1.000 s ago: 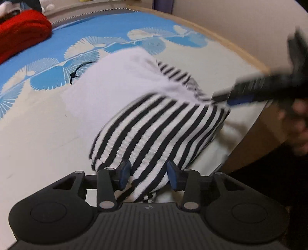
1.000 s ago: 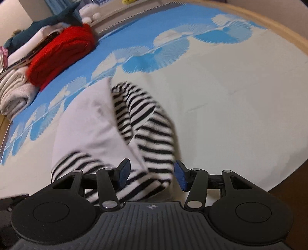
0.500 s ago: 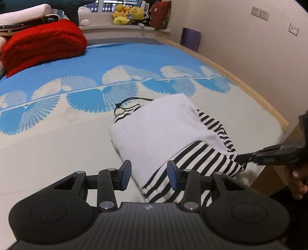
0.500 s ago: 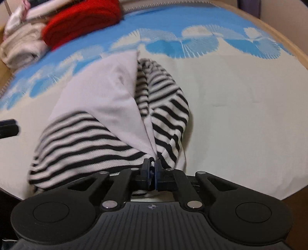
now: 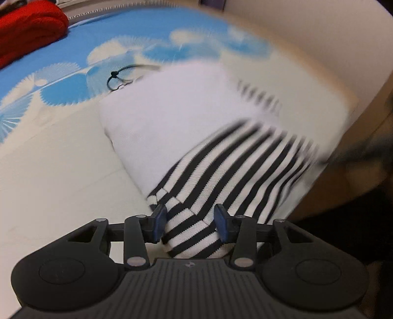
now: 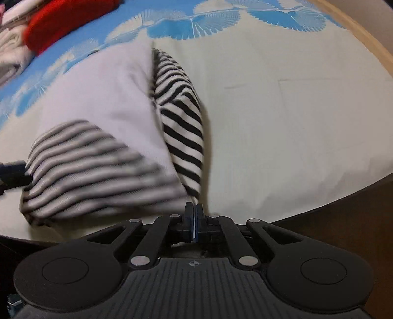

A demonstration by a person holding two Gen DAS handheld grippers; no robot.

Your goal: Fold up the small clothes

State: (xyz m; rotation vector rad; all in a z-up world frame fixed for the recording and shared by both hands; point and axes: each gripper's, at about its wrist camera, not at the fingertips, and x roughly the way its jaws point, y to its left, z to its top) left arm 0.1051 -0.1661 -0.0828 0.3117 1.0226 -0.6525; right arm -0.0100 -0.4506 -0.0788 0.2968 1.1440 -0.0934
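One black-and-white striped knit garment with a plain white panel (image 5: pixel 172 117) on the cream-and-blue fan-print bed sheet (image 5: pixel 61 166). Left gripper (image 5: pixel 190 225) fingers opening, striped hem between them. Right gripper (image 6: pixel 193 220) fingers clamped on garment's corner. One red folded blanket (image 5: pixel 27 27) at 10 o'clock.

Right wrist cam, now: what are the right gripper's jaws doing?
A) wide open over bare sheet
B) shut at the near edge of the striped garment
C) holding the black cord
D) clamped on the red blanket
B: in the right wrist view the right gripper has its pads pressed together right at the near edge of the striped garment, seemingly pinching the hem; the red blanket lies far off.
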